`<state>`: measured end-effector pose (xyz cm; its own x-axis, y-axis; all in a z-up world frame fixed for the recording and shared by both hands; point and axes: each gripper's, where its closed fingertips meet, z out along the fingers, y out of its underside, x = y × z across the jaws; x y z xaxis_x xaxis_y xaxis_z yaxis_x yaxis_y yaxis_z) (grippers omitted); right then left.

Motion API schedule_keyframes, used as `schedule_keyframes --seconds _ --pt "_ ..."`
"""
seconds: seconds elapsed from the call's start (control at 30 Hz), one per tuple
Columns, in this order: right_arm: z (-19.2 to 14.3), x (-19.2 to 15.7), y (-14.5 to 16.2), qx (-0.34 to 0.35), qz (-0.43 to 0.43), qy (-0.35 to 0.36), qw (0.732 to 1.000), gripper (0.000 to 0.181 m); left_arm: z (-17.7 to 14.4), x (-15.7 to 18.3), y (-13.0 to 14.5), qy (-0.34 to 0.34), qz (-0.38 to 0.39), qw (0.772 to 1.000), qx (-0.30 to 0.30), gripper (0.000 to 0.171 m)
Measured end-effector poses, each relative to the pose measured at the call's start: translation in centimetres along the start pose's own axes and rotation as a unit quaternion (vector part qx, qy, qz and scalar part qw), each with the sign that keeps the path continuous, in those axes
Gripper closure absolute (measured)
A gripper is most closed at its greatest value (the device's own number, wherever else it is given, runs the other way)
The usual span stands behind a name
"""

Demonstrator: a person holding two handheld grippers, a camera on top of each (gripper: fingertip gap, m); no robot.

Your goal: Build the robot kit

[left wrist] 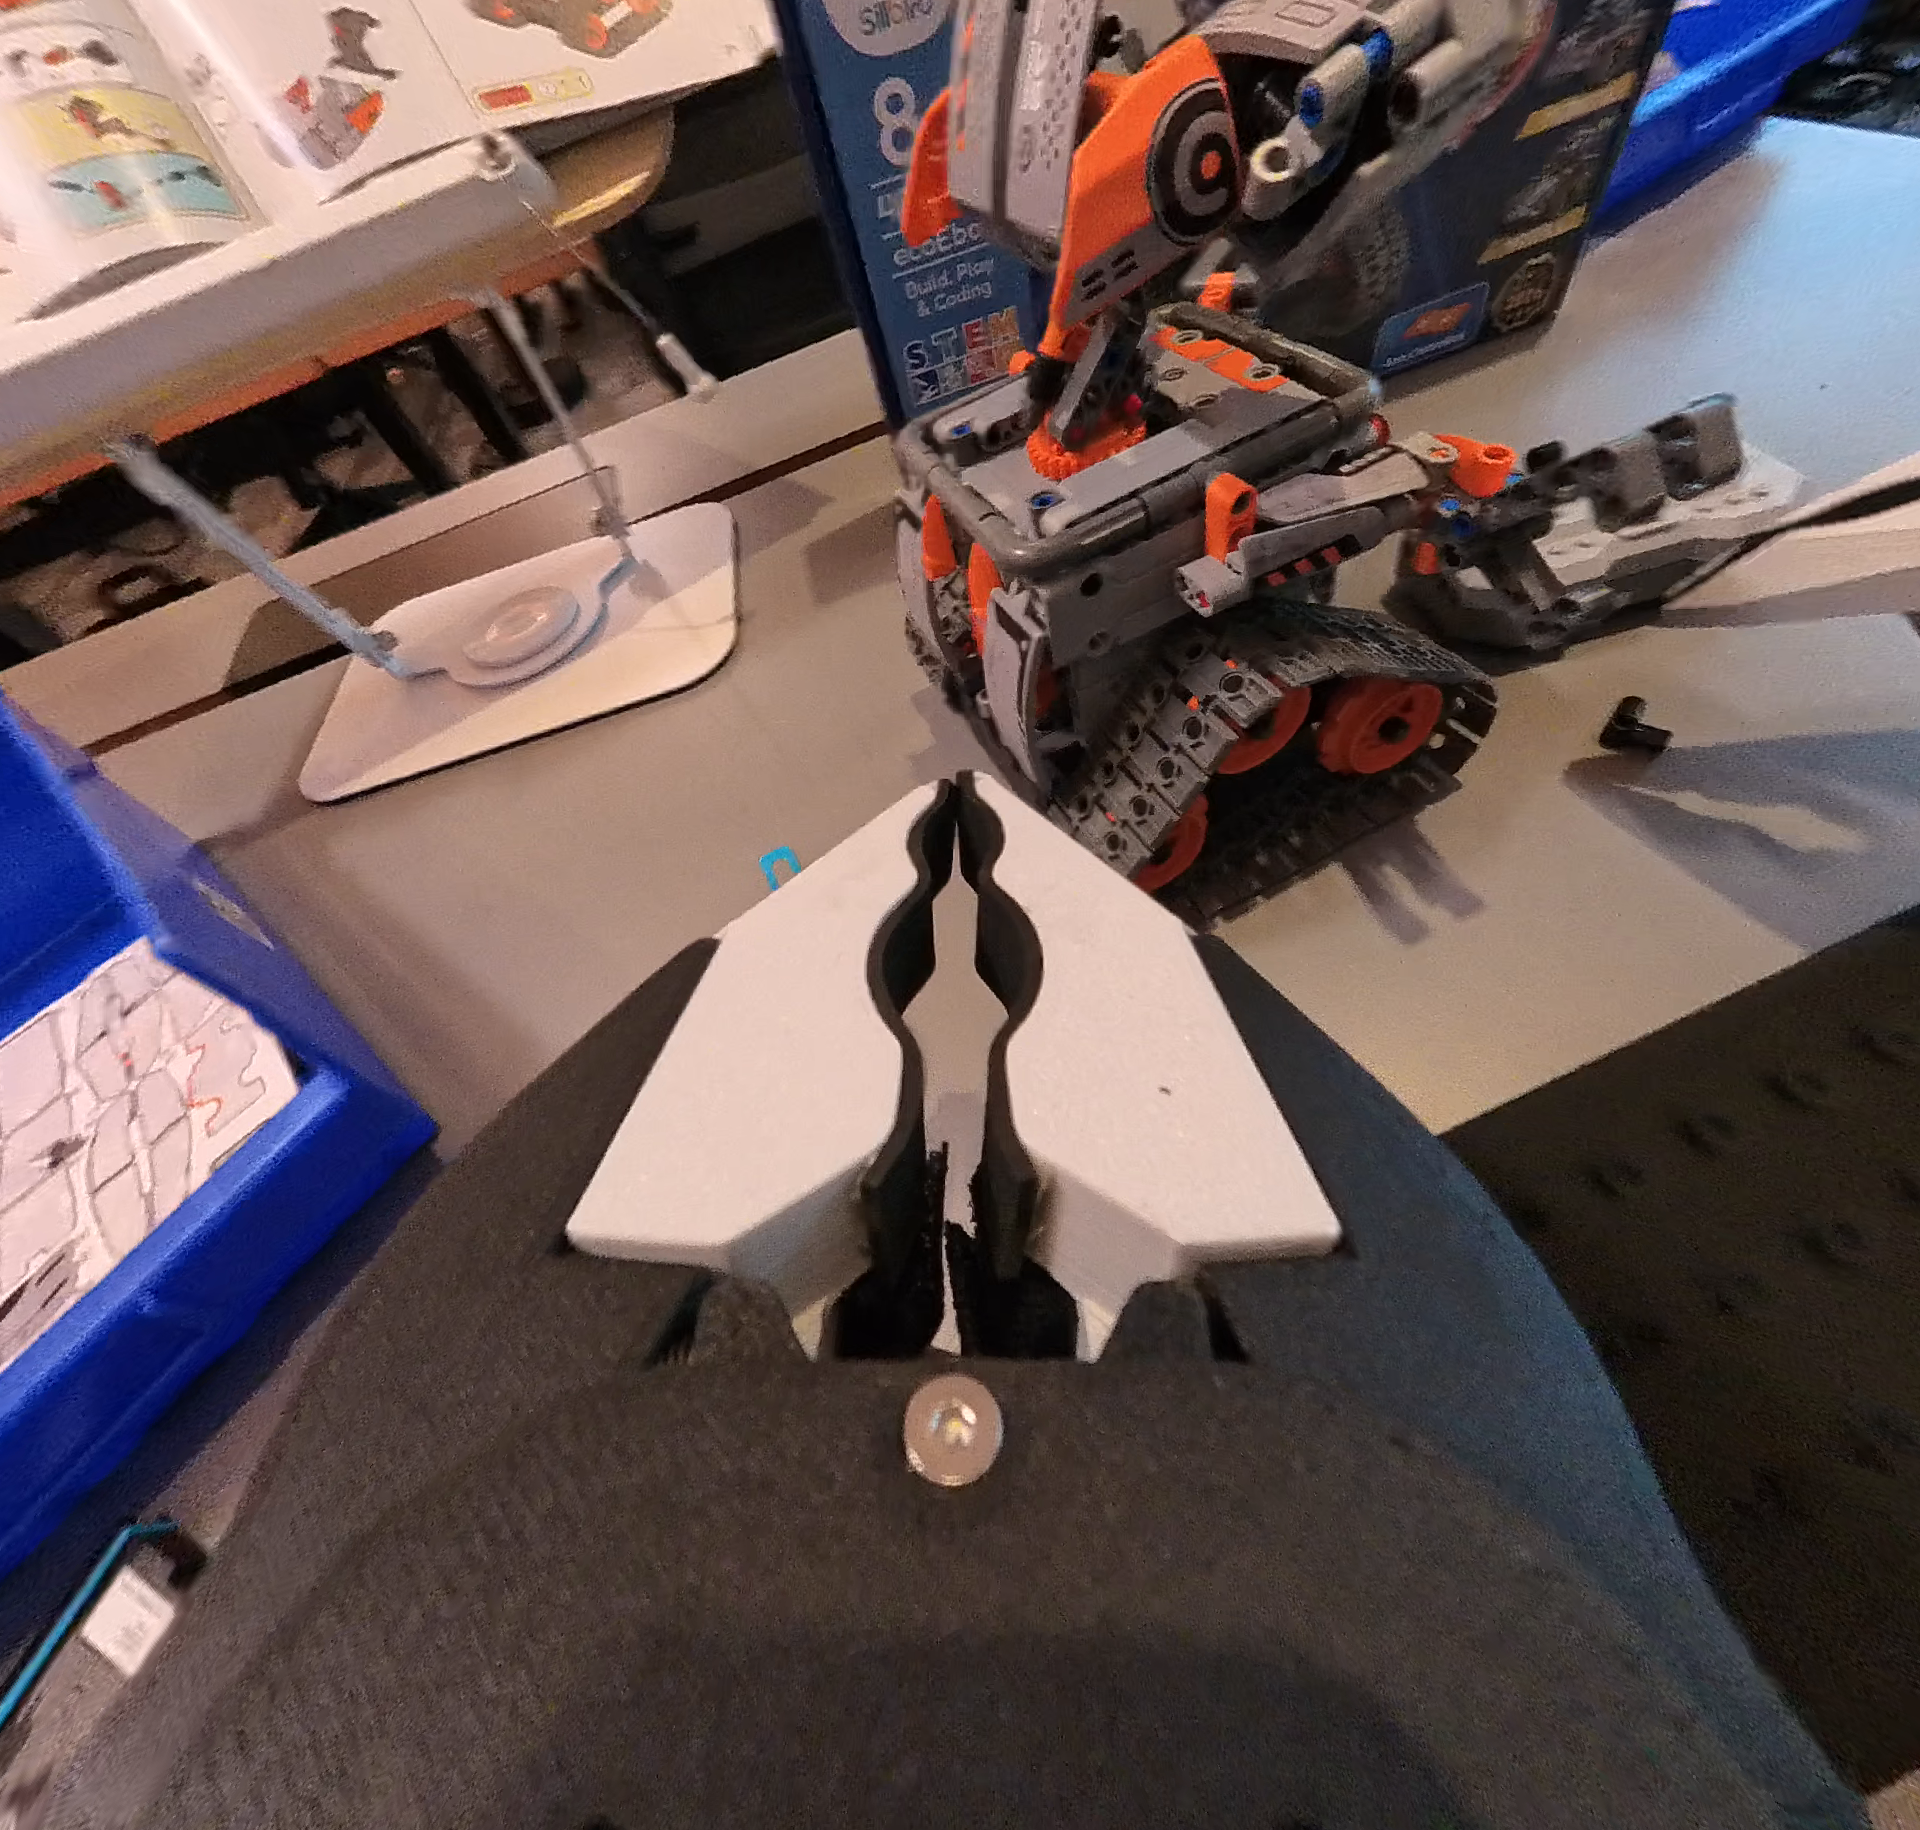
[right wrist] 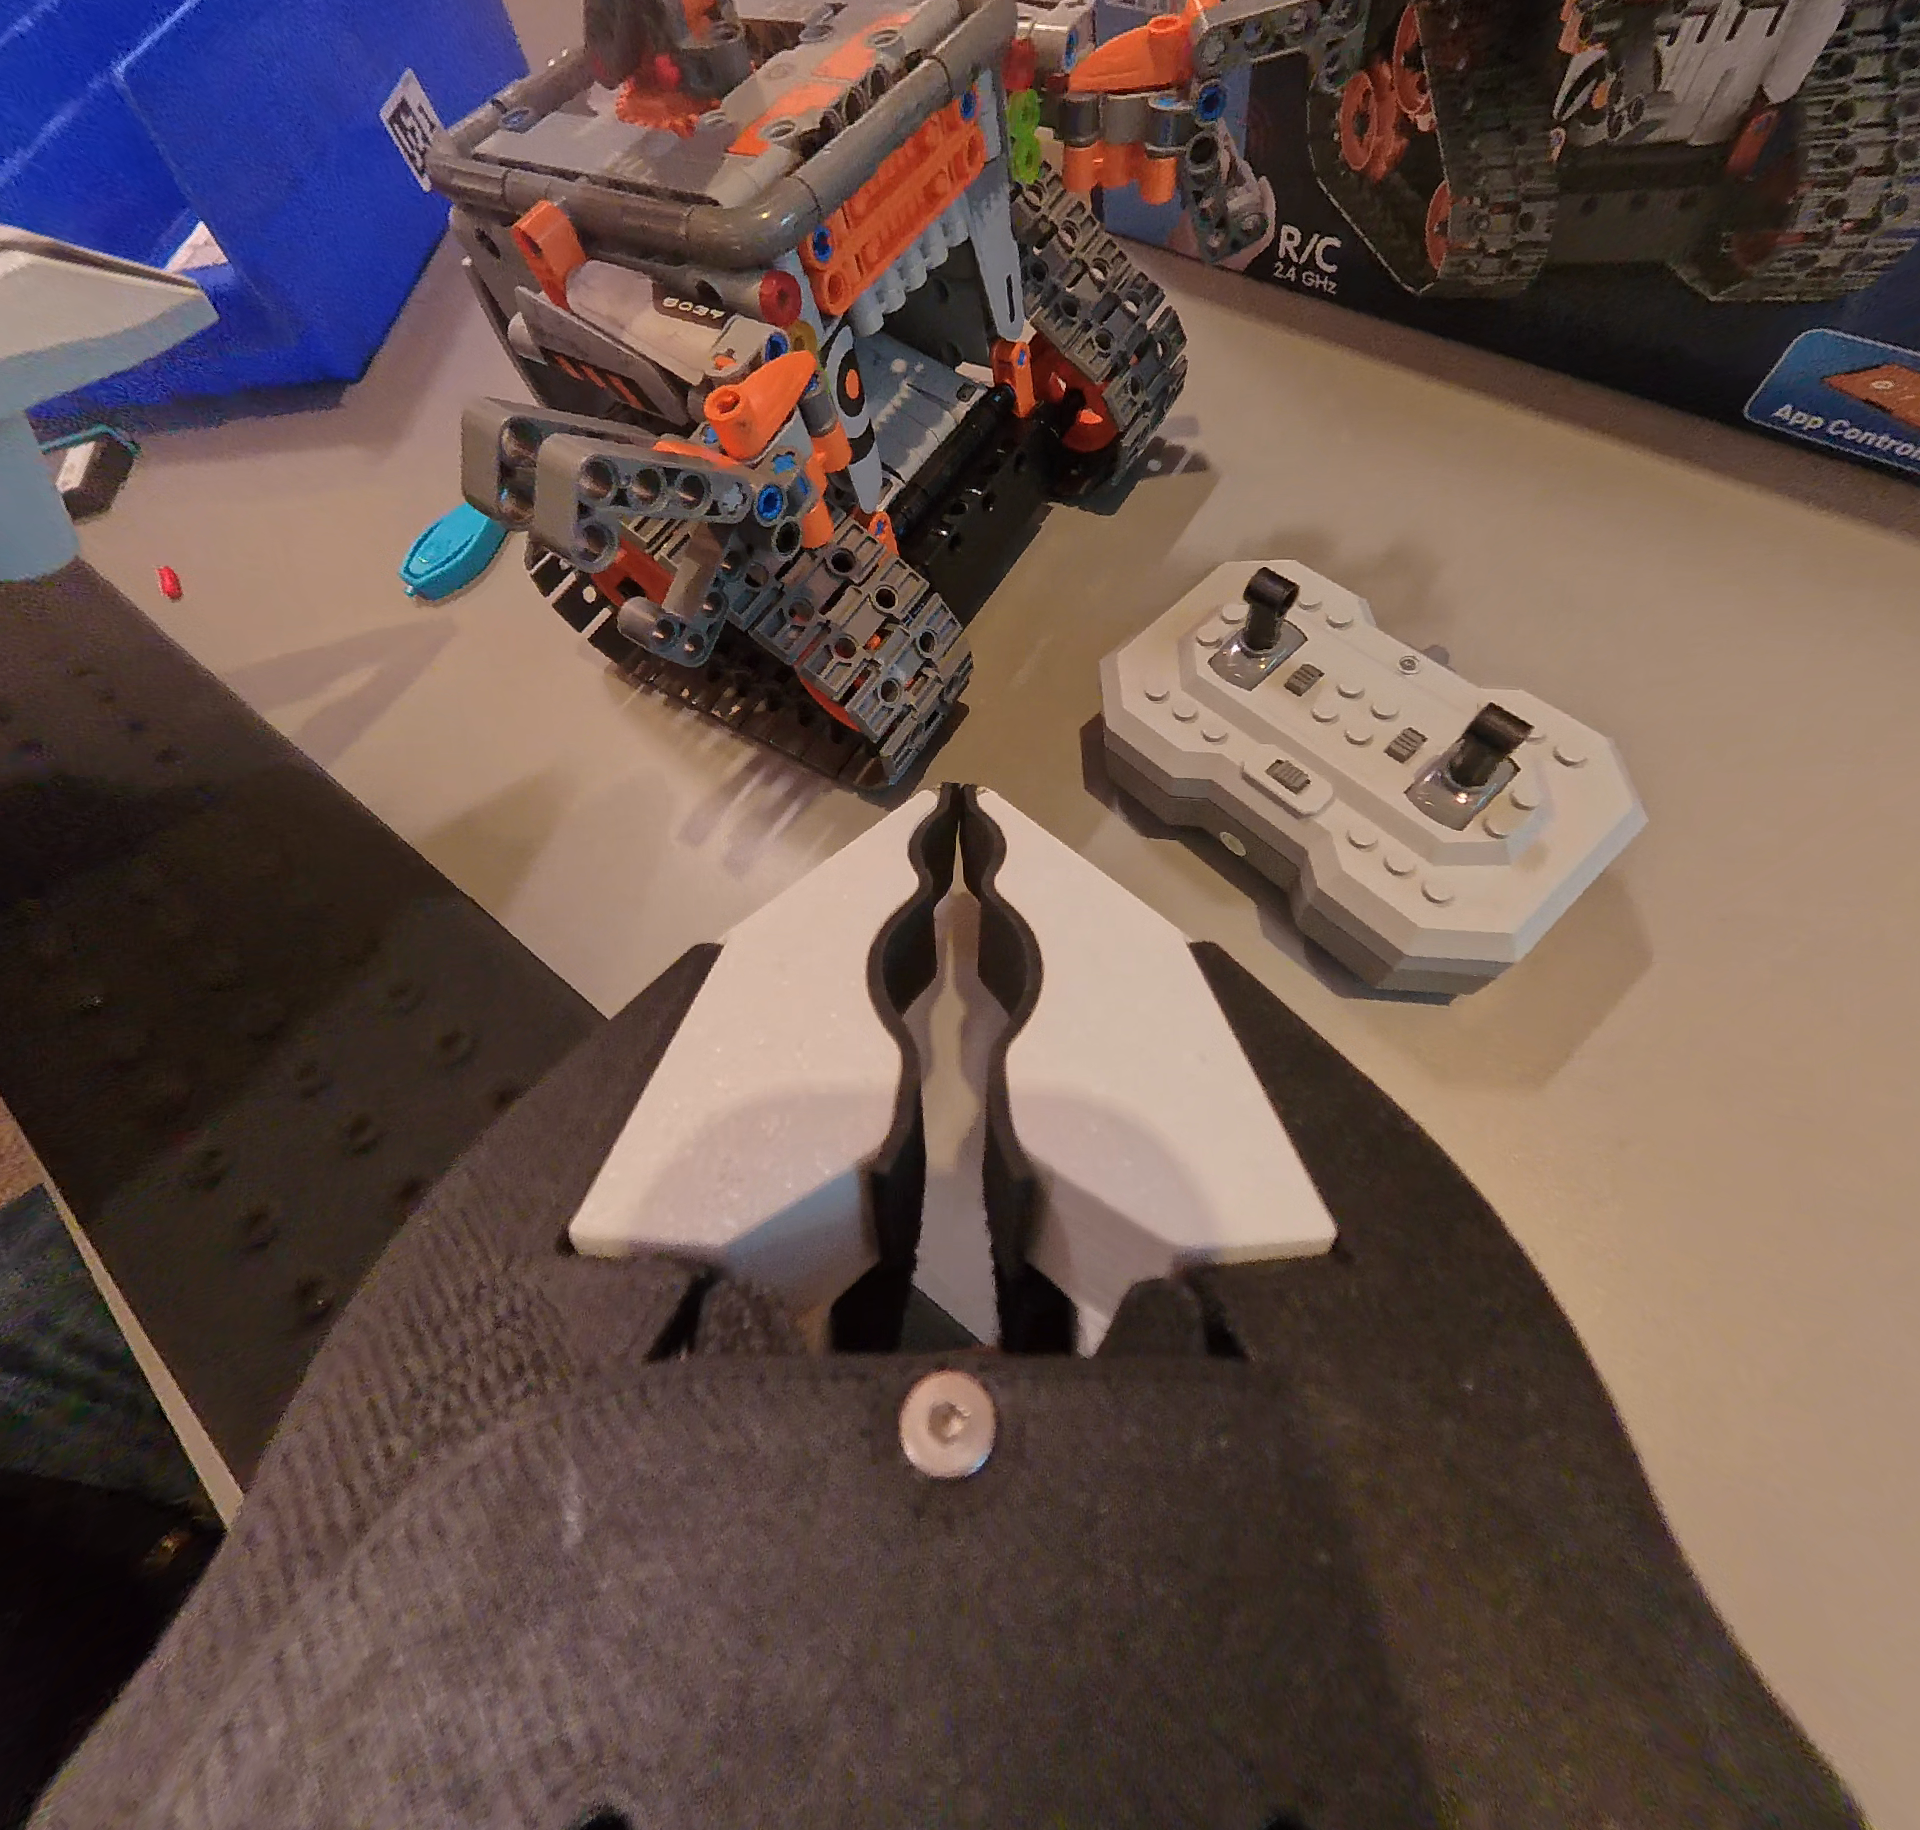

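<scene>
A grey and orange tracked brick robot [left wrist: 1174,575] stands on the grey table, its head tilted to the right; it also shows in the right wrist view [right wrist: 790,346]. My left gripper [left wrist: 958,793] is shut with nothing between its pads, just short of the robot's near track. My right gripper [right wrist: 958,798] is shut with nothing between its pads, hovering above the table between the robot's track and a grey remote controller [right wrist: 1371,783] with two black sticks. The right gripper's white finger [left wrist: 1808,533] reaches in from the right edge of the left wrist view.
The dark blue product box [left wrist: 1455,222] stands behind the robot, also in the right wrist view [right wrist: 1558,118]. An instruction booklet on a stand [left wrist: 520,637] is at left. Blue bins [left wrist: 156,1105] [right wrist: 208,118] flank the table. Small loose parts: black [left wrist: 1633,726], teal [right wrist: 452,554], red [right wrist: 168,581]. The gap from one gripper's tips to the other's is roughly 20 cm.
</scene>
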<state>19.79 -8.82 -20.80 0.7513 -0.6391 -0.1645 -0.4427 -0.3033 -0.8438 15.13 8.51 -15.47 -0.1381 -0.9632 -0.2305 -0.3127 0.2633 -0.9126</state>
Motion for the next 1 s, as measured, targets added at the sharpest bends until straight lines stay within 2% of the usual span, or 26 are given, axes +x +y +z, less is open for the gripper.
schedule_keyframes --seconds 0.3,0.37,0.43,0.5,0.63,0.7,0.8,0.83,0.9,1.0 --pt "-0.1 0.1 -0.1 0.003 -0.003 0.005 1.000 0.180 0.6 -3.0 0.3 0.017 0.022 1.000 0.004 0.171" --pt "-0.3 -0.2 -0.5 0.016 -0.027 0.021 0.999 0.168 1.0 -3.9 0.6 0.019 0.020 1.000 0.002 0.171" --pt "-0.7 -0.7 -1.7 0.050 -0.055 0.050 0.996 0.142 1.5 -4.5 0.8 0.027 0.009 1.000 0.003 0.171" --pt "-0.4 -1.8 -2.4 0.063 -0.076 0.060 0.993 0.138 2.2 -4.8 0.8 0.035 0.002 0.999 0.002 0.171" --pt "2.8 -2.7 -1.2 -0.006 -0.106 0.080 0.991 0.114 3.5 -4.6 0.7 0.044 0.013 0.999 0.000 0.171" --pt "3.9 -2.7 -1.1 -0.026 -0.142 0.103 0.984 0.117 4.0 -4.0 0.7 0.053 0.016 0.998 0.000 0.171" --pt "4.6 -1.5 -1.2 -0.039 -0.171 0.144 0.974 0.143 4.3 -3.2 0.8 0.060 0.026 0.998 0.002 0.171" --pt "4.8 -1.3 -1.0 -0.045 -0.180 0.147 0.972 0.146 4.4 -3.0 0.7 0.062 0.028 0.998 0.004 0.171" --pt "4.9 -1.0 -0.9 -0.047 -0.199 0.144 0.968 0.167 4.5 -2.8 0.7 0.065 0.028 0.997 0.005 0.171" --pt "4.7 -0.2 -1.0 -0.047 -0.224 0.139 0.964 0.171 4.6 -2.5 0.7 0.073 0.028 0.997 0.007 0.171"
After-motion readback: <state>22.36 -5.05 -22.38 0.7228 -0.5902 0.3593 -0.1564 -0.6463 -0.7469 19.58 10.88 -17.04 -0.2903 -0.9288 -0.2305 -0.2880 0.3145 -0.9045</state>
